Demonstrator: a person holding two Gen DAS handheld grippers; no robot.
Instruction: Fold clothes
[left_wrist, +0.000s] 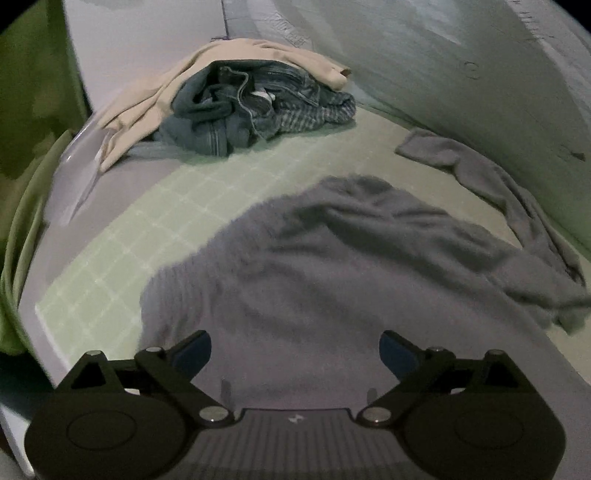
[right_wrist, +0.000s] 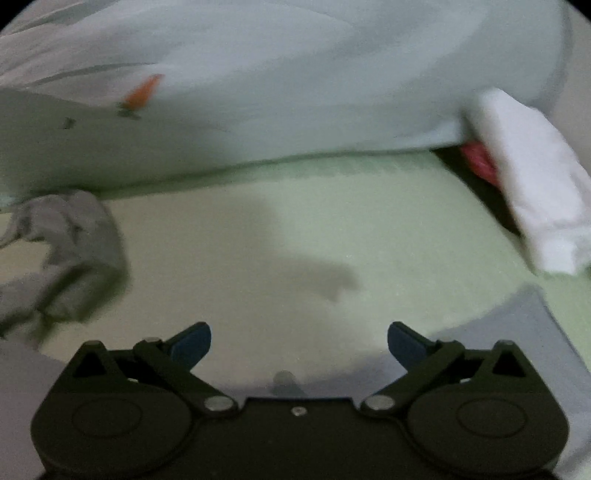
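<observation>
A grey fuzzy sweater (left_wrist: 332, 266) lies spread on the pale green checked sheet (left_wrist: 122, 236), one sleeve (left_wrist: 491, 177) trailing off to the right. My left gripper (left_wrist: 295, 350) hovers over its near part, jaws wide open and nothing between the blue pads. In the right wrist view a bunched grey sleeve (right_wrist: 70, 251) sits at the left. My right gripper (right_wrist: 299, 343) stands open above bare green sheet (right_wrist: 314, 229), holding nothing.
A pile of clothes at the far end holds jeans (left_wrist: 236, 107) under a beige garment (left_wrist: 166, 92). A pale blue-white duvet (right_wrist: 295, 92) borders the far side. A white folded cloth (right_wrist: 532, 192) and something red (right_wrist: 478, 160) lie at the right.
</observation>
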